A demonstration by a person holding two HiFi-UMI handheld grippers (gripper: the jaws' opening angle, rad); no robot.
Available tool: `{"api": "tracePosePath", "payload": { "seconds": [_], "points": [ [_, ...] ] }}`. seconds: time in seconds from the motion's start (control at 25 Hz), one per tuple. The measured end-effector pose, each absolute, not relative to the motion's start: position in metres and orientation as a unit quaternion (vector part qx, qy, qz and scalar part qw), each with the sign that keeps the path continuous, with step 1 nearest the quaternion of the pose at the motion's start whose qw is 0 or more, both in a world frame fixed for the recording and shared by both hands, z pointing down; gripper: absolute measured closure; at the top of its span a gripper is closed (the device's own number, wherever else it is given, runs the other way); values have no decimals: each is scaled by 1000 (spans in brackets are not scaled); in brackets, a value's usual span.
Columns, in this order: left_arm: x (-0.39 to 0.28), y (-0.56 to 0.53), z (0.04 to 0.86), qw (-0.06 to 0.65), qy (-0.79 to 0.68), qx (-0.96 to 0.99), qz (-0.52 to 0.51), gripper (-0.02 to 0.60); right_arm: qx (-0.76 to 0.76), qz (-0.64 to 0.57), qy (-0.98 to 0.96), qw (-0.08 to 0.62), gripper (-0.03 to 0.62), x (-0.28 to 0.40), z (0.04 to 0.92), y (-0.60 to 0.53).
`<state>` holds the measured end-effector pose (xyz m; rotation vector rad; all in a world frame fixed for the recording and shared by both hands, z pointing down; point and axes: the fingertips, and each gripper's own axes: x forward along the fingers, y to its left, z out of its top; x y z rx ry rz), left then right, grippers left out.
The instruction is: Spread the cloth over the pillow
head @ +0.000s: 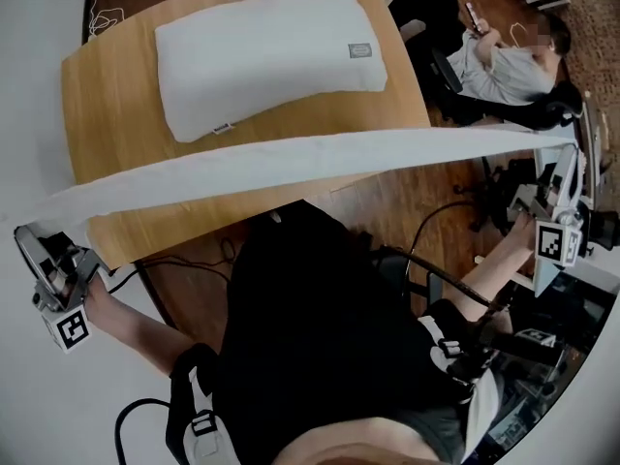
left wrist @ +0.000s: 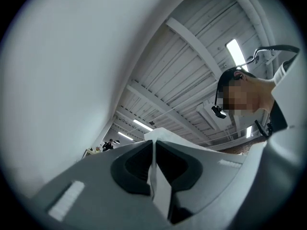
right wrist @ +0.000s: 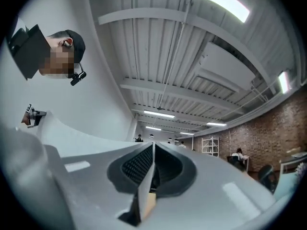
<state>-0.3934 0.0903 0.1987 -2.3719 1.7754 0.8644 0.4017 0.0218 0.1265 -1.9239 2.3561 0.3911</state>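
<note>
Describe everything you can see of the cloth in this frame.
The cloth is a plain, pale white fabric, pulled into a long, narrow, fairly taut band with soft lengthwise folds. It runs from the left gripper to the right gripper, and each has its jaws closed on one end. It crosses the near part of the wooden table, on the person's side of the white pillow, and does not cover the pillow.

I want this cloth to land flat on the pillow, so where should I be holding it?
By its two short ends, left tool and right tool each from its outer side. The cloth is a long band stretched taut on your side of the pillow, so end grips likely keep it flat.
</note>
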Motion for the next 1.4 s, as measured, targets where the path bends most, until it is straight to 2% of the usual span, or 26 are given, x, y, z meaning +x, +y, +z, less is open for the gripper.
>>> {"api": "tracePosePath", "payload": {
  "seconds": [0.16, 0.28, 0.56, 0.68, 0.8, 0.92, 1.0, 1.08, 1.2, 1.32, 1.4],
  "points": [
    [-398, 76, 207, 7, 571, -771, 283, 557, -638, 112, 762, 12, 580, 399, 134, 16],
    [-398, 71, 202, 19, 579, -772, 261, 557, -643, 105, 758, 18, 580, 398, 139, -1],
    [-398, -29, 198, 33, 597, -762, 250, 557, -642, 132, 755, 23, 580, 397, 126, -122],
    [-403, -93, 216, -4, 588, -771, 244, 557, -619, 146, 772, 10, 580, 389, 123, -200],
    [-412, -189, 273, -80, 587, -769, 241, 557, -586, 143, 797, -12, 580, 376, 154, -315],
    [-430, -295, 383, -168, 649, -724, 160, 555, -572, 123, 807, -87, 580, 367, 244, -451],
    [-434, -356, 447, -173, 671, -718, 63, 552, -565, 93, 802, -170, 579, 358, 347, -536],
    [-436, -396, 517, -213, 678, -704, 0, 554, -549, 44, 795, -256, 580, 344, 461, -593],
    [-436, -420, 608, -269, 684, -673, -84, 554, -528, -29, 783, -328, 579, 338, 587, -621],
    [-437, -421, 651, -291, 684, -659, -111, 553, -516, -62, 777, -355, 579, 340, 645, -621],
    [-441, -414, 666, -295, 686, -653, -123, 523, -499, -68, 778, -376, 579, 338, 667, -613]
  ]
}}
